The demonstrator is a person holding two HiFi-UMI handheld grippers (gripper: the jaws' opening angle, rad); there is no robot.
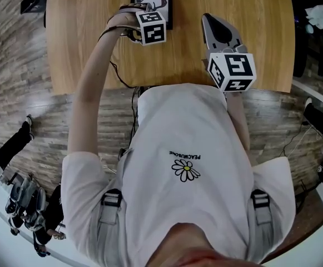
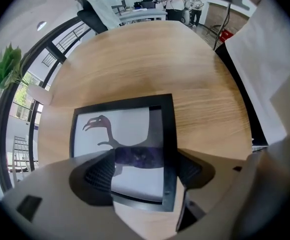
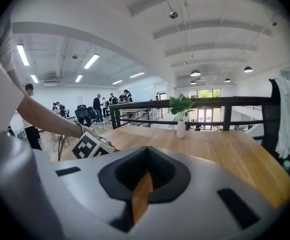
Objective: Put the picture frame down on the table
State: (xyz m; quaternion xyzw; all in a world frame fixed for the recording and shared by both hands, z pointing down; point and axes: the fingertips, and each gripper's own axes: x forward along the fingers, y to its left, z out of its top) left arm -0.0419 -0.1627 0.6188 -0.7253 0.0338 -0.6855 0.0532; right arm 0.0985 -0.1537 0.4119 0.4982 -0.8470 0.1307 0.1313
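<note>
The left claw (image 1: pixel 149 22) points straight down over the picture frame (image 1: pixel 152 3), and its marker cube covers the frame's near edge in the head view. The frame lies at the far side of the wooden desk (image 1: pixel 89 43). The right claw (image 1: pixel 210 22) is off to the right of the frame, apart from it, above bare wood. In the left gripper view, the left claw (image 2: pixel 142 171) is wide open. The black frame (image 2: pixel 168 134) lies flat on the desk (image 2: pixel 149 59) under the two dark pads (image 2: pixel 99 175), and they do not squeeze it. The picture in the frame shows a dark shape like a bird's head and neck on white. In the right gripper view, the right claw (image 3: pixel 144 176) is closed with nothing in it; only a thin strip of wood shows between its jaws. Past it, the desk (image 3: pixel 224 151) holds a green plant (image 3: pixel 180 115) in a white pot.
</note>
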